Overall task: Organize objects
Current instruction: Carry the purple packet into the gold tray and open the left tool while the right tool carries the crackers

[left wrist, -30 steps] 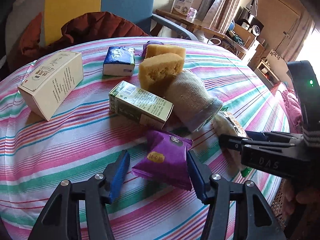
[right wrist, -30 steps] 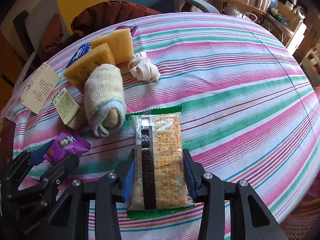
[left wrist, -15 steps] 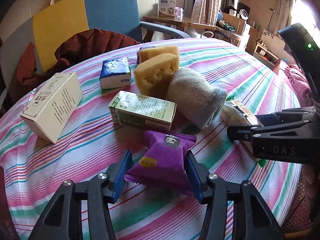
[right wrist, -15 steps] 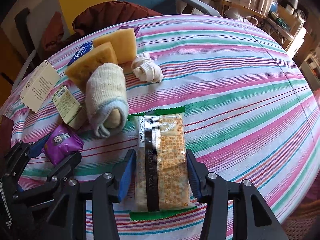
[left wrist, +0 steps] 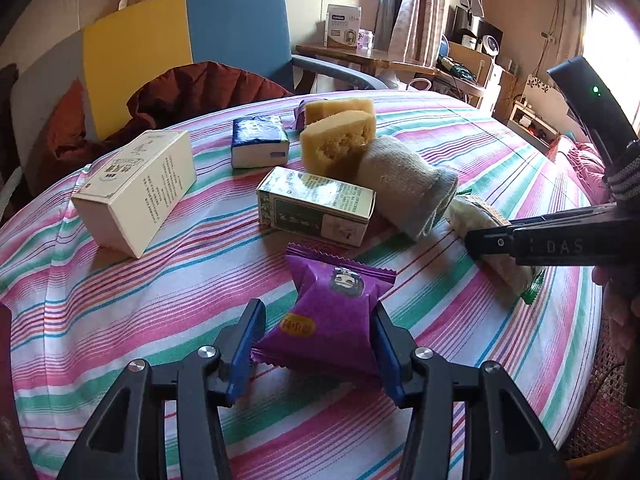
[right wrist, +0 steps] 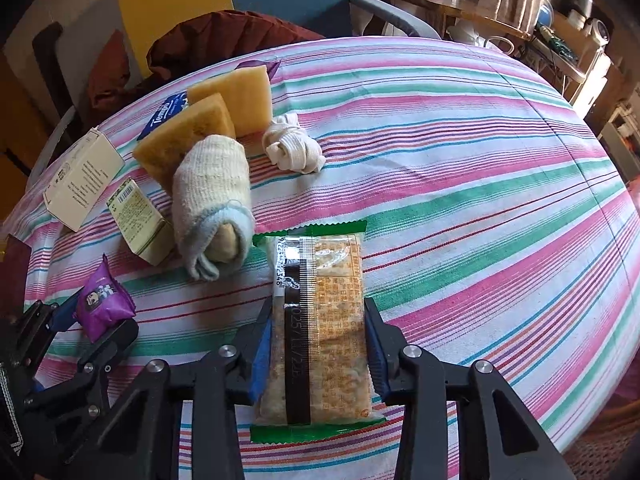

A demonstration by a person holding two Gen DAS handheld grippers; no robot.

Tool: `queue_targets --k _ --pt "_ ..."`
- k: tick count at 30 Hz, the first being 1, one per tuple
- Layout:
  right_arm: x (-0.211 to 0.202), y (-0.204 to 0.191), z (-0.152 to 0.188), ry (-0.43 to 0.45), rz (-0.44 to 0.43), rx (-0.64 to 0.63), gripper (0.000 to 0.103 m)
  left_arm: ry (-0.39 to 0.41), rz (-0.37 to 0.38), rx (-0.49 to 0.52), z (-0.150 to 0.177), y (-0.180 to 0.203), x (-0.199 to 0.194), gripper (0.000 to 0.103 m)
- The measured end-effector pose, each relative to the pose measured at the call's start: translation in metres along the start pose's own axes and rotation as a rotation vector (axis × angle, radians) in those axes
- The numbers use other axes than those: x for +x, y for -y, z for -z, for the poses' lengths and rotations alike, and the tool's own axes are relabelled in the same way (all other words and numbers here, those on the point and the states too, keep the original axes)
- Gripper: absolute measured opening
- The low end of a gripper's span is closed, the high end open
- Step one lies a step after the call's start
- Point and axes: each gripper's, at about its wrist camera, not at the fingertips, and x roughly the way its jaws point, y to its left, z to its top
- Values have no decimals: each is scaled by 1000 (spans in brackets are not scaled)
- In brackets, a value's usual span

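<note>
A purple snack packet point(left wrist: 332, 312) sits between the blue pads of my left gripper point(left wrist: 316, 306). The jaws are closing, both pads touch its sides, and the packet tips up off the striped tablecloth point(left wrist: 120, 320). The right wrist view shows the same packet point(right wrist: 102, 300) pinched in the left gripper point(right wrist: 92, 312) at the lower left. My right gripper point(right wrist: 318, 304) points steeply down, its jaws closing on a clear cracker packet point(right wrist: 320, 320) with green ends. Both pads press its long sides. From the left wrist, the right gripper point(left wrist: 480, 244) covers most of that cracker packet point(left wrist: 480, 216).
Behind the packets lie a green carton point(left wrist: 316, 208), a white carton point(left wrist: 136, 188), a blue tissue pack point(left wrist: 258, 142), two yellow sponges point(left wrist: 336, 140), a rolled sock point(left wrist: 404, 184) and a knotted white cloth point(right wrist: 292, 148). A chair with a brown jacket point(left wrist: 200, 92) stands beyond the round table.
The left jaws have narrowed around the purple packet, which now tips up between them. The right jaws widened slightly, then pressed back onto the cracker packet, without moving away.
</note>
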Motion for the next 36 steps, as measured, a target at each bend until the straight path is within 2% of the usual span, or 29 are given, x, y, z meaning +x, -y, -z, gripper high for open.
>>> queue_targets --k 8,14,18,22,29,36 --pt "-8 -22 17 -23 -124 -37 41 51 19 -101 24 -26 -22 52" --pt "-15 -54 37 -48 -286 -101 41 71 35 -142 35 -37 -31 52" --pt "-17 -67 42 -28 -269 -158 41 82 25 -155 47 -40 -43 52" --pt "-8 -63 34 -22 -278 -144 41 92 19 -135 66 -40 -63 52" --pt "-7 -69 34 -3 -268 -163 41 133 29 -209 85 -62 -104 52" --pt "-17 -82 41 31 -326 -219 41 194 0 -327 96 -103 -146 52"
